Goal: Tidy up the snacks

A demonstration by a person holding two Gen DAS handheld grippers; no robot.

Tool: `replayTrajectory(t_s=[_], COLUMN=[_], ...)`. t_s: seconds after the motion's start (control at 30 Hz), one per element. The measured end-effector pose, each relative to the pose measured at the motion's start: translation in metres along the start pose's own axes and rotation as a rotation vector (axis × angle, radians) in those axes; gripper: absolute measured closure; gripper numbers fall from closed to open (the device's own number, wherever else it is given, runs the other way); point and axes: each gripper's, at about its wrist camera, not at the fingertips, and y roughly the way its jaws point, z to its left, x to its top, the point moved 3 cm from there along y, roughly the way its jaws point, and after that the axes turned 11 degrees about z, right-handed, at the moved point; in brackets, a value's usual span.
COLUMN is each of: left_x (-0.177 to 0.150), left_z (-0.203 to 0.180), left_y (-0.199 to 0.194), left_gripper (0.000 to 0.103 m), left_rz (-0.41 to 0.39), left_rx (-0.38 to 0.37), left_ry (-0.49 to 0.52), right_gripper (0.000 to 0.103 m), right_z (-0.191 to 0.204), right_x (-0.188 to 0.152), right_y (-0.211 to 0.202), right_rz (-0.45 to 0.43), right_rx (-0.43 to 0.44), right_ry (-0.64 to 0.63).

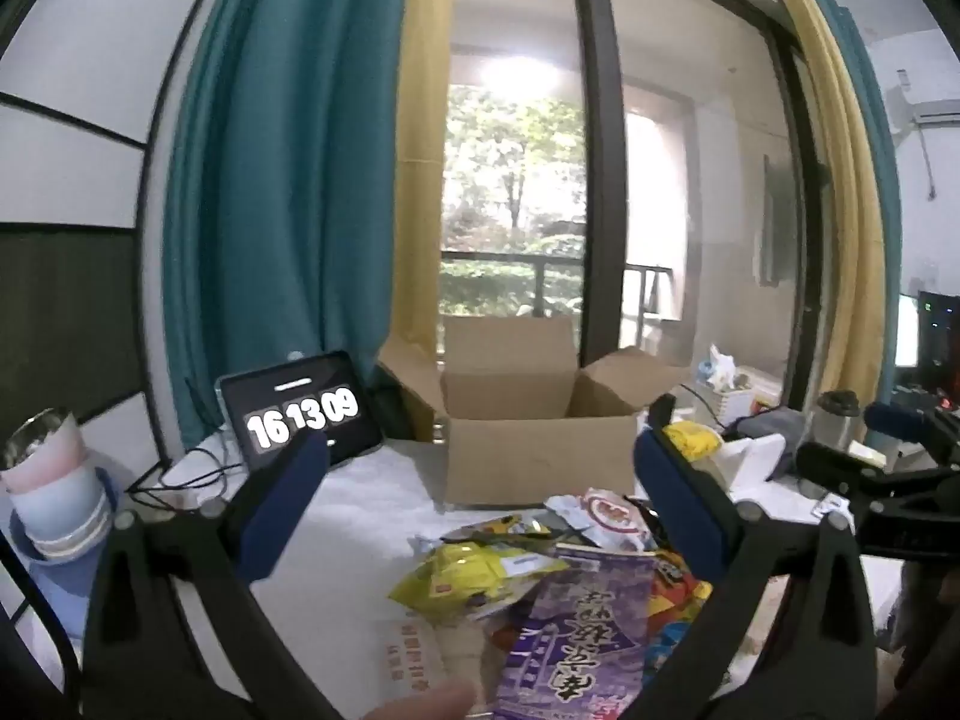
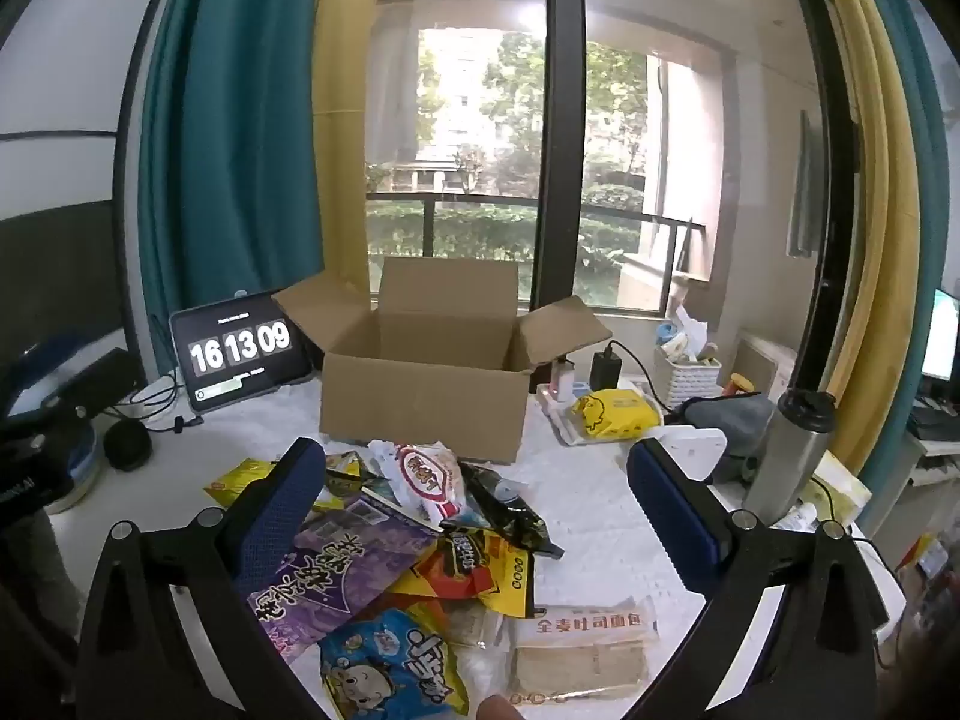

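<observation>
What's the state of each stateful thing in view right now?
cardboard box: flaps open, upright; inside hidden
tablet: on, showing 16 13 09
left gripper: open, empty
right gripper: open, empty
steel bottle: upright, lid on
snack packets: loose pile on table, in front of the box

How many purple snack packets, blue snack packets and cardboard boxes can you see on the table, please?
Purple snack packet: 1
Blue snack packet: 1
Cardboard box: 1
Total: 3
</observation>
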Motion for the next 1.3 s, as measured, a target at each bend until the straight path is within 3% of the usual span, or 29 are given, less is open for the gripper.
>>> replayTrajectory(t_s=[0.13,1.3], left_x=[-0.003,-0.002], left_z=[0.009,0.003], left_y=[-0.003,-0.007], left_gripper=[0.000,0.000], left_rz=[-0.016,0.002], left_rx=[-0.001,-0.006], left_ry=[-0.043,-0.013], right_gripper=[0.000,0.000], right_z=[0.002,0.001], right_x=[0.000,-0.005], right_y=[0.001,0.002], right_rz=[0.004,0.026], right_rx=[0.009,0.013], right_ry=[0.002,0.015])
